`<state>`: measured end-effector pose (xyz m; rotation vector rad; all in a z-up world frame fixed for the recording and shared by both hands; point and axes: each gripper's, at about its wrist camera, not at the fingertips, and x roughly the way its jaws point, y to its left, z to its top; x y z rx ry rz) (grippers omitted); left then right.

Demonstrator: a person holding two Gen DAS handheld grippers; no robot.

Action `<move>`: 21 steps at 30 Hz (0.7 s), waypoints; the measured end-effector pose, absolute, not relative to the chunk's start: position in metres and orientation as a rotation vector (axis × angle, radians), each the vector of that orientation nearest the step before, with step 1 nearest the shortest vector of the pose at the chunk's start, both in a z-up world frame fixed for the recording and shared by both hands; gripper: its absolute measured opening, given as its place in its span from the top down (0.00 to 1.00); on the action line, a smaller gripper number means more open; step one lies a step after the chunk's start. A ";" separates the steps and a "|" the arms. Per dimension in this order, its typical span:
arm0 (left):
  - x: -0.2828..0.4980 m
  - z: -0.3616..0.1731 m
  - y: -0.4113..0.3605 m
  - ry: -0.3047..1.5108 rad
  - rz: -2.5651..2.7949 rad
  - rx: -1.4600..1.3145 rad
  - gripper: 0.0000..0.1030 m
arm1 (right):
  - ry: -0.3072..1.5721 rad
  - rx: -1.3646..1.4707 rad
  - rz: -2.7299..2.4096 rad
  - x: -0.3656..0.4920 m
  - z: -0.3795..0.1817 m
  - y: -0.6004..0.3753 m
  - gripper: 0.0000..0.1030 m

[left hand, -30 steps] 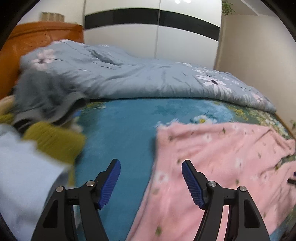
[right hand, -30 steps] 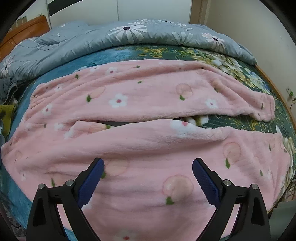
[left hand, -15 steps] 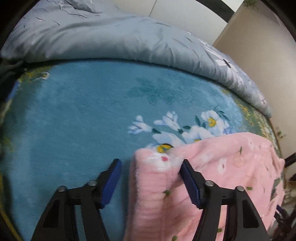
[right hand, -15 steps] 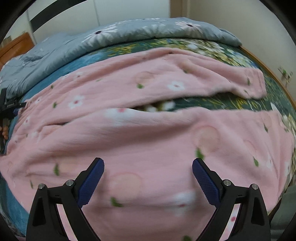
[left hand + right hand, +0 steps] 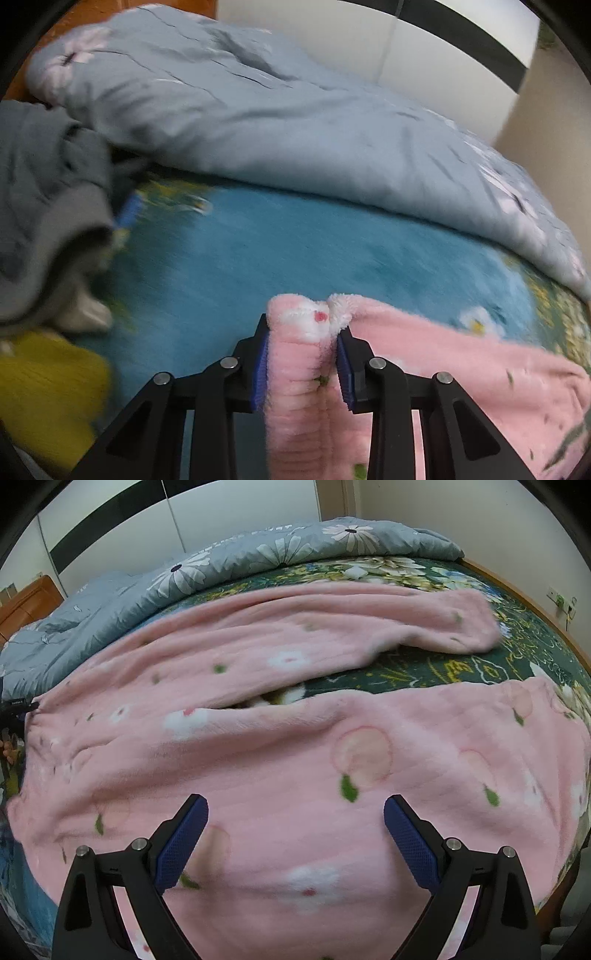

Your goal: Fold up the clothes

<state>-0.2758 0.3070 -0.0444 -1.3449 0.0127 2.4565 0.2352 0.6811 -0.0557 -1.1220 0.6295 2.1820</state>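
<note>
Pink fleece pyjama trousers (image 5: 295, 760) with flower and peach prints lie spread across the bed, both legs running to the right. In the left wrist view their bunched corner (image 5: 306, 354) sits between the blue pads of my left gripper (image 5: 303, 328). The jaws are closing, and both pads press into the fleece. The rest of the garment (image 5: 461, 369) trails off to the right. My right gripper (image 5: 295, 801) hovers open over the near leg, with nothing between its fingers.
A grey-blue floral duvet (image 5: 295, 129) is heaped along the far side of the teal flowered bed cover (image 5: 258, 251). Grey clothes (image 5: 44, 203) and a yellow garment (image 5: 48, 398) are piled at the left. The bed's wooden edge (image 5: 535, 602) runs along the right.
My left gripper swung from the clothes pile to the trousers' corner and closed its jaws onto the fleece. My right gripper drifted along the near leg and stayed open.
</note>
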 end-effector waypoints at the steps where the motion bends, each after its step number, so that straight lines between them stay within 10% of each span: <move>1: -0.282 -0.046 0.301 0.017 2.472 -1.361 0.67 | 0.633 -1.117 2.180 0.238 -0.056 0.683 0.06; 21: -0.140 -0.005 0.210 -0.120 2.422 -1.391 0.44 | 0.696 -0.868 2.220 0.343 -0.007 0.653 0.06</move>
